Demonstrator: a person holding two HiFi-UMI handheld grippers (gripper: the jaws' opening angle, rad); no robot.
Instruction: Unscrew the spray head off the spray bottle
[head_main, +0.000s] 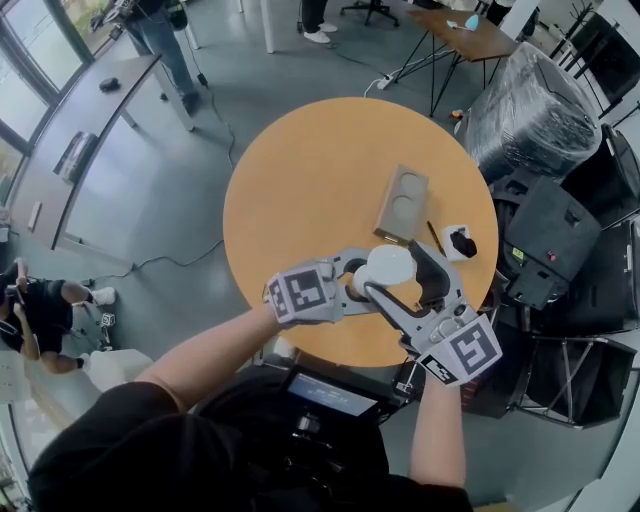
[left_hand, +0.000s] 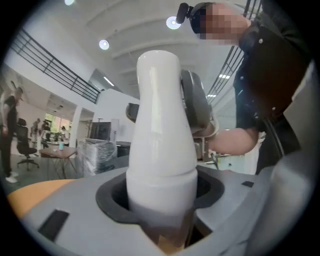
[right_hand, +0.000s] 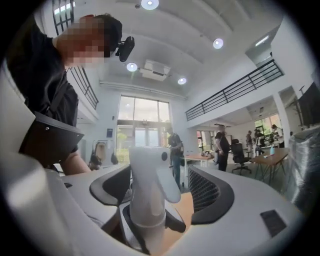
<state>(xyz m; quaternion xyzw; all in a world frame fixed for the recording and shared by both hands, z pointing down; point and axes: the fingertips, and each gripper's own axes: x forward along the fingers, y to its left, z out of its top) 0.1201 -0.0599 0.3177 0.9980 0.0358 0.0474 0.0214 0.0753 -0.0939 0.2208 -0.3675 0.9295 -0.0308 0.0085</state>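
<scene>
A white spray bottle (head_main: 388, 268) is held above the near edge of the round orange table (head_main: 300, 180), between both grippers. My left gripper (head_main: 352, 283) comes in from the left and is shut on the bottle's body (left_hand: 160, 125), which sits tight in the dark pad recess of the left gripper (left_hand: 160, 202). My right gripper (head_main: 398, 275) reaches in from the lower right. In the right gripper view the spray head (right_hand: 147, 175), trigger pointing right, stands between the widely parted jaws of the right gripper (right_hand: 161, 196). The ribbed right pad (right_hand: 210, 195) is apart from it.
On the table beyond the bottle lie a grey rectangular holder (head_main: 402, 202), a pencil (head_main: 436, 238) and a small white box with a black part (head_main: 460, 242). A plastic-wrapped bundle (head_main: 530, 110) and dark cases stand right of the table. People stand farther off in the hall.
</scene>
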